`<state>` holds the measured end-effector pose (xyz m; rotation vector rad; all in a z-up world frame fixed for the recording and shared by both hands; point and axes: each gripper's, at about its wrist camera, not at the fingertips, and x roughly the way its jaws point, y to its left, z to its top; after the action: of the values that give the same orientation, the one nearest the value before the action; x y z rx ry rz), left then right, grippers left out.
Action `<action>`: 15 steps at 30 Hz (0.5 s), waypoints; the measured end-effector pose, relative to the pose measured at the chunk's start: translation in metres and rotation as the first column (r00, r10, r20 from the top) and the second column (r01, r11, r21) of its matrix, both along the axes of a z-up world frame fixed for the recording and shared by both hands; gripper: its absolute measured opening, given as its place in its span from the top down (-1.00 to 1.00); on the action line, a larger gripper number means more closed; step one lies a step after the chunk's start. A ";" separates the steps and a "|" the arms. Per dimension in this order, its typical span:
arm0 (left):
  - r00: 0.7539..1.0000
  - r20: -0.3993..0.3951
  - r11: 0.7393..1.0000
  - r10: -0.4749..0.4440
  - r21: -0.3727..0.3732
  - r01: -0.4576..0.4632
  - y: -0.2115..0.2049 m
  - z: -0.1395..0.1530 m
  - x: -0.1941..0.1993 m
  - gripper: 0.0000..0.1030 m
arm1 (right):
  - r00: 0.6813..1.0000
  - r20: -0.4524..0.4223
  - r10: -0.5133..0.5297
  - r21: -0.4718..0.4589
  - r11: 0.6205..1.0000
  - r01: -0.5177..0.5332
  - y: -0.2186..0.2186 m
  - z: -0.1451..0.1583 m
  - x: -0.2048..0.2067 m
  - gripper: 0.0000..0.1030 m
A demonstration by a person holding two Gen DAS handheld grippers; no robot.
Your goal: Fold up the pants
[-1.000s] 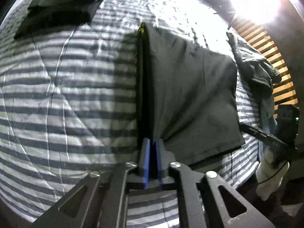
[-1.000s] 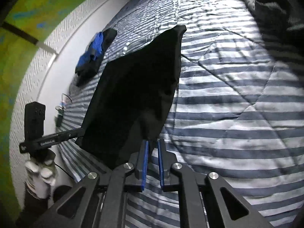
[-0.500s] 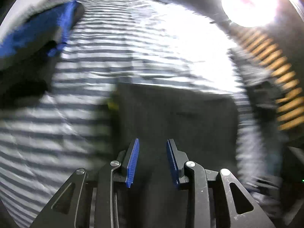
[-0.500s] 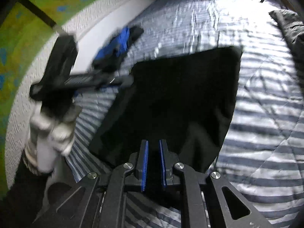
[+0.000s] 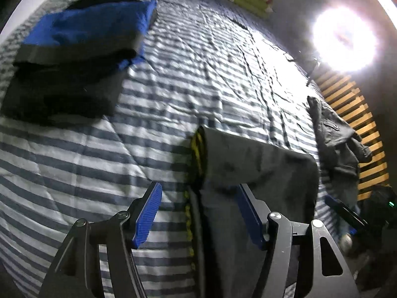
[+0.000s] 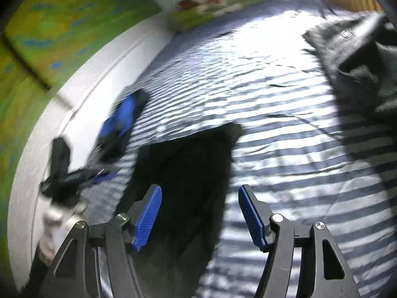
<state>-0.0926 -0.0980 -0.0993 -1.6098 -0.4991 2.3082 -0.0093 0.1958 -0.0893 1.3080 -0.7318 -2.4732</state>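
Observation:
Dark grey pants [image 5: 250, 181] with a yellow-patterned edge lie folded on the striped bed, a fold ridge standing up just ahead of my left gripper [image 5: 201, 211]. That gripper is open, its blue pads on either side of the cloth. In the right wrist view the same pants [image 6: 188, 173] show as a black folded shape, blurred by motion. My right gripper [image 6: 198, 211] is open above the pants' near right edge, holding nothing. The other gripper [image 6: 74, 176] and a white-gloved hand [image 6: 57, 221] appear at the left of that view.
A stack of folded blue and dark clothes [image 5: 74, 57] lies at the far left of the striped duvet [image 5: 74, 159]. A crumpled dark garment [image 5: 340, 144] sits at the right by a wooden slatted frame [image 5: 357, 114]. A bright lamp [image 5: 345, 39] glares. A white wall [image 6: 82, 94] borders the bed.
Both grippers were shut on the lifted pants a second ago. They have since let go and opened wide, and the pants now lie folded over on the bed.

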 end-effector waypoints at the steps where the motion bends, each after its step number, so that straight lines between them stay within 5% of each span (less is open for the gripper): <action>1: 1.000 0.008 1.000 -0.006 0.004 0.006 0.003 -0.003 -0.001 -0.29 | 0.999 0.038 -0.004 -0.026 1.000 0.005 0.005 -0.010 -0.007 -0.18; 9: 0.998 0.040 0.996 0.048 0.068 -0.051 0.009 -0.029 -0.035 -0.29 | 0.993 0.115 -0.016 -0.127 0.991 0.030 0.012 -0.049 -0.036 -0.18; 15: 0.999 0.014 0.995 0.042 0.086 -0.043 0.018 -0.037 -0.043 -0.26 | 0.998 0.065 -0.012 -0.179 0.984 0.023 0.008 -0.055 -0.059 -0.18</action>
<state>-0.1355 -0.0798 -0.1368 -1.5889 -0.6324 2.2750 -0.0678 0.2037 -0.1440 1.3228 -0.9608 -2.3257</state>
